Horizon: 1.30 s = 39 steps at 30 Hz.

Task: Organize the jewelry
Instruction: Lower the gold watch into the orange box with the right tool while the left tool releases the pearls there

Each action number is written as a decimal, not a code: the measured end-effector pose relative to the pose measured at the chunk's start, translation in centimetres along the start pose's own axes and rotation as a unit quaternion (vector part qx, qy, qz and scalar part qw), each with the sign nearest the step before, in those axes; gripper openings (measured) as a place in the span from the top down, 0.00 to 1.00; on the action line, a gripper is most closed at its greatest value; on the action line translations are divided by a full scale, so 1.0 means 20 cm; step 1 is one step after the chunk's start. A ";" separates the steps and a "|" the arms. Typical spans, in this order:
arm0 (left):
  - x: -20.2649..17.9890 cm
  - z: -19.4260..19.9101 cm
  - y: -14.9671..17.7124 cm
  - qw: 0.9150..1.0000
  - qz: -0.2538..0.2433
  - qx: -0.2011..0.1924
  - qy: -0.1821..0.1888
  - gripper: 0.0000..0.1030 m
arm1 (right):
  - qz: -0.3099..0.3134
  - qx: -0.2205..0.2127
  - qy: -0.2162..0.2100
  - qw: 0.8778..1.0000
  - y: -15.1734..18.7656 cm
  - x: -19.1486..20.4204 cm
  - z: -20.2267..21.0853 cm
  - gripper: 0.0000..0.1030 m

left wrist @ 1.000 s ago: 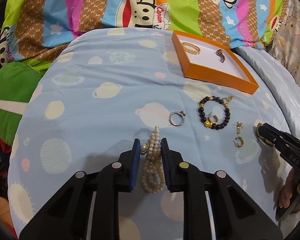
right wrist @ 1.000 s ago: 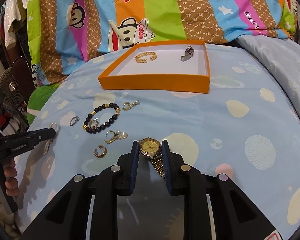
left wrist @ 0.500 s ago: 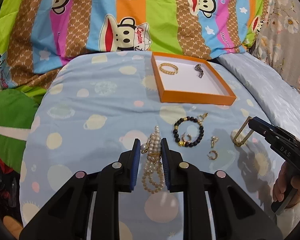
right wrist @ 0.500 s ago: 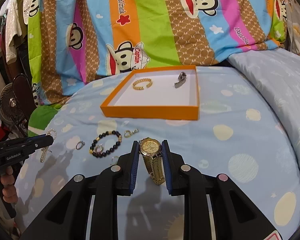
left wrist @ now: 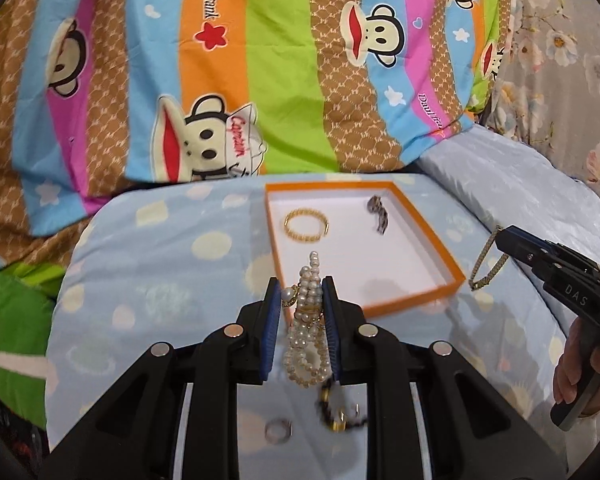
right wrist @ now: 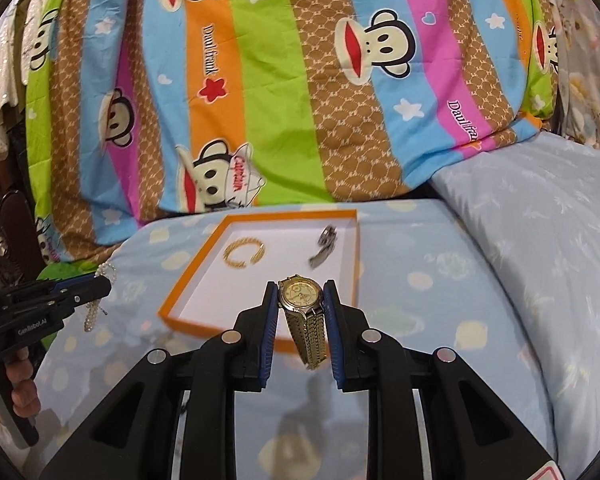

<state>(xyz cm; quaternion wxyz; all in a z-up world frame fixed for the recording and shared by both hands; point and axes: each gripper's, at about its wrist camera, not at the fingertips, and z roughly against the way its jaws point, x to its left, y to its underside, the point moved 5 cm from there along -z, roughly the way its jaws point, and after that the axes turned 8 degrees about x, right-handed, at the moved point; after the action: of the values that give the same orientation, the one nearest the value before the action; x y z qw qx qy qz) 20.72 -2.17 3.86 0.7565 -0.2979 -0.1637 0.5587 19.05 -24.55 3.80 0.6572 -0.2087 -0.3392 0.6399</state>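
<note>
Your grippers (left wrist: 302,312) were black plastic with blue pads (right wrist: 271,332), round silver screws (left wrist: 231,331), white "DAS" and "GenRobot.AI" lettering.

Orange-rimmed white tray (left wrist: 452,270); pale-blue planet-print sheet (left wrist: 172,264); striped monkey-print quilt (left wrist: 260,60).

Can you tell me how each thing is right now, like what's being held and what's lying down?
left gripper: shut on the pearl bracelet.
pearl bracelet: held up, dangling.
right gripper: shut on the gold watch.
gold watch: held up, strap hanging.
orange box: open, lidless, on the bed.
gold bangle: lying in the box.
silver piece: lying in the box.
silver ring: lying on the sheet.
</note>
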 end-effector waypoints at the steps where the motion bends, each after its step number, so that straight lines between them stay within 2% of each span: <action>1: -0.01 -0.04 -0.04 1.000 0.000 -0.001 0.002 0.80 | 0.000 0.000 0.003 1.000 -0.02 0.00 -0.02 0.79; 7: -0.06 -0.26 -0.16 1.000 -0.005 0.011 0.004 0.80 | -0.006 0.033 -0.003 0.999 -0.10 -0.04 -0.26 0.79; 10: -0.05 -0.40 -0.18 0.999 0.004 0.039 0.016 0.80 | -0.002 0.058 0.005 0.998 -0.09 -0.04 -0.40 0.79; 14: -0.06 -0.53 -0.18 0.998 0.004 0.057 0.011 0.80 | -0.001 0.077 0.015 0.997 -0.09 -0.04 -0.54 0.79; 23: -0.01 -0.71 -0.17 0.997 0.013 0.081 0.001 0.79 | 0.007 0.085 0.025 0.996 -0.12 -0.03 -0.72 0.79; 33: -0.01 -0.68 -0.17 0.999 0.008 0.039 0.005 0.75 | -0.026 0.035 0.006 0.999 -0.14 -0.10 -0.64 0.76; 34: 0.00 -0.66 -0.18 0.999 0.010 0.030 -0.002 0.63 | -0.031 0.025 0.006 0.999 -0.15 -0.11 -0.62 0.73; 37: 0.03 -0.61 -0.20 1.000 0.024 0.001 -0.003 0.58 | -0.039 0.007 0.011 0.999 -0.16 -0.14 -0.58 0.69; 39: 0.07 -0.58 -0.21 0.999 0.039 -0.016 -0.018 0.53 | -0.045 0.006 0.012 0.999 -0.16 -0.16 -0.58 0.68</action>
<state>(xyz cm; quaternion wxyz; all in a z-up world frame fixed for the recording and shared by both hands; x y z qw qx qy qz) 31.12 -4.77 -2.49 0.7260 -0.3063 -0.1746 0.5905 29.83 -26.14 -2.44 0.6906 -0.1968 -0.3370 0.6089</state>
